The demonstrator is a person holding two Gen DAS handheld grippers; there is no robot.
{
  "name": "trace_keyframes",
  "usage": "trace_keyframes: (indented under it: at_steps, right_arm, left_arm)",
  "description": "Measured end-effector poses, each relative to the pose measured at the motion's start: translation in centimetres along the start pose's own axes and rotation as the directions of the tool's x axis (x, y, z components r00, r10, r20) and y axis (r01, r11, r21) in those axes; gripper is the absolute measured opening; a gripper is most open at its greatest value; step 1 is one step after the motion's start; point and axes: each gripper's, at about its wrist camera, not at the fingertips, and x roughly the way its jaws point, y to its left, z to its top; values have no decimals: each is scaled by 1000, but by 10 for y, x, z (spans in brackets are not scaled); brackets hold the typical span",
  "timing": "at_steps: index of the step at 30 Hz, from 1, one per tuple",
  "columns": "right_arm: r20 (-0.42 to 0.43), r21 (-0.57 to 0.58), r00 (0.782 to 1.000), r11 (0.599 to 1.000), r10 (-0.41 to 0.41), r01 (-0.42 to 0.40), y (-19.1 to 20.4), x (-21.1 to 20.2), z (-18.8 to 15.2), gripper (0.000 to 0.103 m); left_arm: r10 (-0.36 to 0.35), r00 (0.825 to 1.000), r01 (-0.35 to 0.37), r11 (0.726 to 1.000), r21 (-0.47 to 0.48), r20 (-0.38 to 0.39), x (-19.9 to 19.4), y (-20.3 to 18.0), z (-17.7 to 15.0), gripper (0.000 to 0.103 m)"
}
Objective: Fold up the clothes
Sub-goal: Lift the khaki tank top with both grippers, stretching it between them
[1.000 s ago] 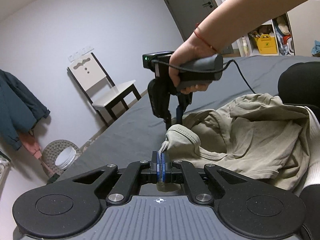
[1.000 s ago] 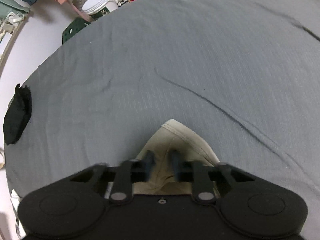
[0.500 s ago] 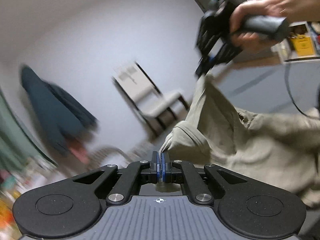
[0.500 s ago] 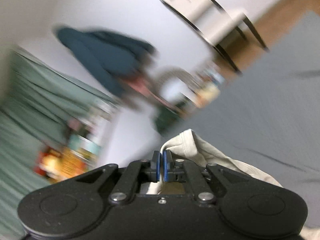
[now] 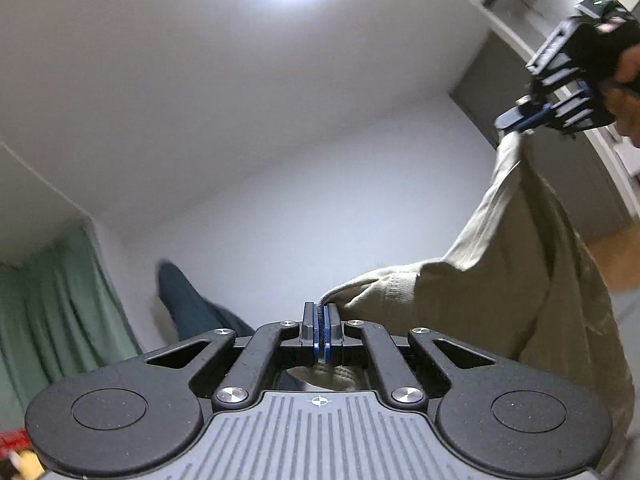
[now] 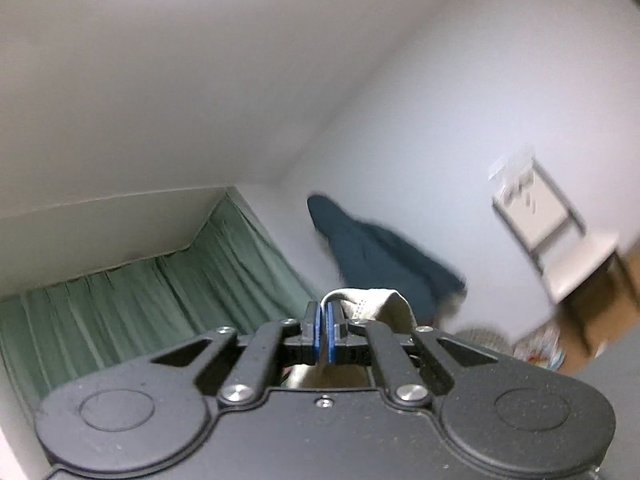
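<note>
Both tools are up in the air, cameras tipped toward the ceiling. The left tool [image 5: 321, 330] has its blue pads pressed together on a ribbed edge of the khaki garment [image 5: 516, 288], and the cloth stretches up and away to the right tool [image 5: 516, 118], which pinches another edge, high above the dark jacket [image 5: 188, 304] hanging on the wall, in front of the green curtain [image 6: 168, 288]
</note>
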Motion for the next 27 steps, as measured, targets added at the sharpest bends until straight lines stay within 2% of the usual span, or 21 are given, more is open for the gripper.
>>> trace_keyframes:
  at_steps: [2, 4, 6, 9, 11, 13, 16, 18, 21, 25, 27]
  right_arm:
    - [-8, 24, 1000, 1000, 6, -6, 4, -13, 6, 4]
    - [31, -32, 998, 998, 52, -51, 19, -31, 8, 4]
    - [72, -104, 995, 993, 65, -58, 32, -42, 12, 4]
    - [88, -103, 995, 994, 40, -31, 27, -32, 19, 4]
    - [63, -68, 998, 998, -5, 9, 18, -14, 13, 4]
    - [11, -20, 998, 997, -69, 70, -6, 14, 8, 4]
    - [-99, 59, 977, 979, -188, 194, -65, 70, -8, 4]
    - [-168, 87, 951, 957, -261, 278, -107, 108, -25, 4]
    - [-270, 92, 894, 915, -358, 394, -171, 173, -61, 4]
    - [-398, 84, 805, 857, -439, 509, -252, 257, -113, 4]
    - [-450, 70, 760, 829, -470, 554, -283, 297, -137, 4]
  left_arm:
    - [3, 1000, -2, 1000, -5, 22, -8, 4, 12, 2]
    - [22, 998, -21, 1000, -5, 62, -17, 6, 22, 2]
    - [38, 995, -37, 999, -12, 96, -22, 10, 31, 2]
    - [37, 993, -33, 999, -42, 114, -15, 18, 41, 2]
    - [10, 996, -4, 998, -70, 85, 4, 20, 35, 2]
    - [-35, 999, 37, 995, -90, 22, 36, 17, 18, 2]
    - [-93, 991, 84, 992, -95, -98, 94, 4, -23, 2]
    - [-133, 973, 118, 989, -92, -188, 133, -10, -60, 2]
    - [-172, 932, 148, 984, -100, -320, 189, -41, -127, 2]
    - [-221, 857, 181, 975, -131, -466, 256, -77, -214, 2]
    - [-246, 812, 183, 968, -169, -530, 288, -90, -258, 2]
